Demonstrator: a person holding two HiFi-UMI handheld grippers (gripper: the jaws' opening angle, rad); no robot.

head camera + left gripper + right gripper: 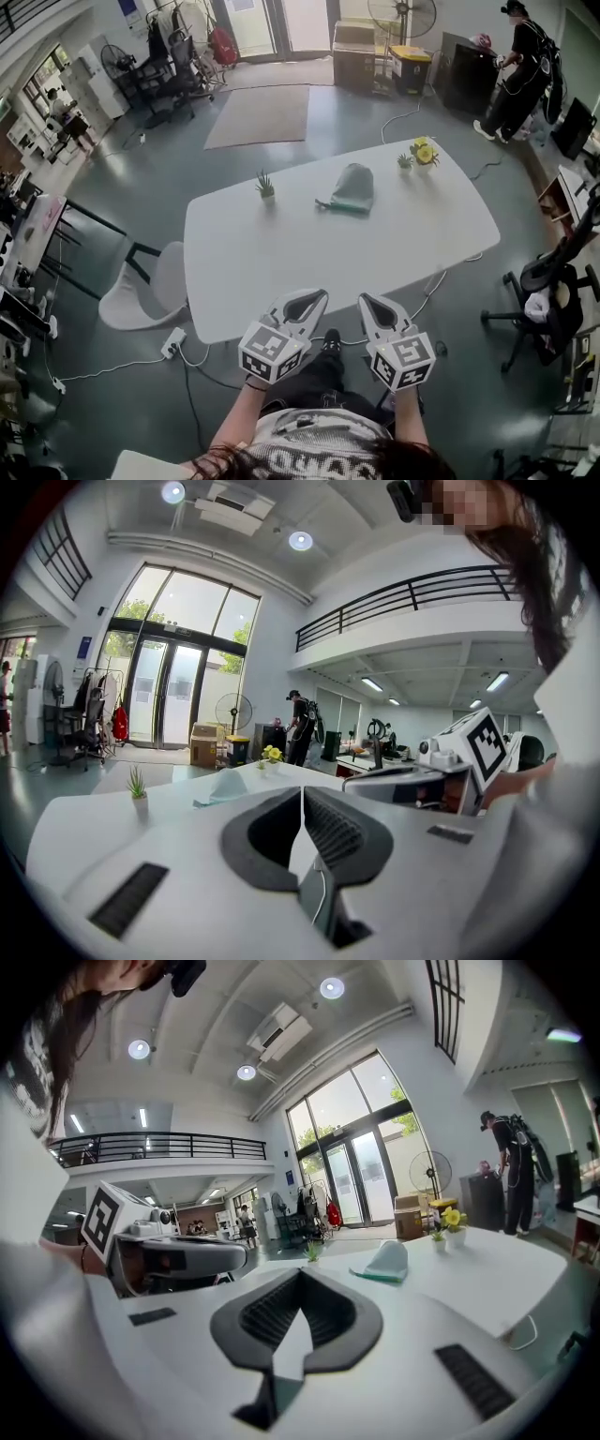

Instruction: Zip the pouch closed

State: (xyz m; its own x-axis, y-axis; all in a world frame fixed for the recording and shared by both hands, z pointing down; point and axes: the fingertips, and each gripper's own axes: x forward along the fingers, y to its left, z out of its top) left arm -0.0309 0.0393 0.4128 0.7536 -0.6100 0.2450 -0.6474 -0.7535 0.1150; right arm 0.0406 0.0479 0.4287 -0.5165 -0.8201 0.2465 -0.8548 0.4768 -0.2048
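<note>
A pale grey-green pouch (352,187) lies flat on the far half of the white table (281,262). It also shows small and distant as the pouch (223,787) in the left gripper view and the pouch (384,1262) in the right gripper view. My left gripper (315,296) and right gripper (367,301) hover side by side over the table's near edge, well short of the pouch. Both are shut with nothing between their jaws. The left gripper (302,790) sees the right one beside it, and the right gripper (300,1275) sees the left.
A small green plant (265,185) stands left of the pouch; a yellow flower pot (424,153) and a tiny plant (405,161) stand at the far right. A white chair (141,292) sits at the table's left, an office chair (548,300) at the right. Cables and a power strip (172,343) lie on the floor. A person (520,70) stands far back.
</note>
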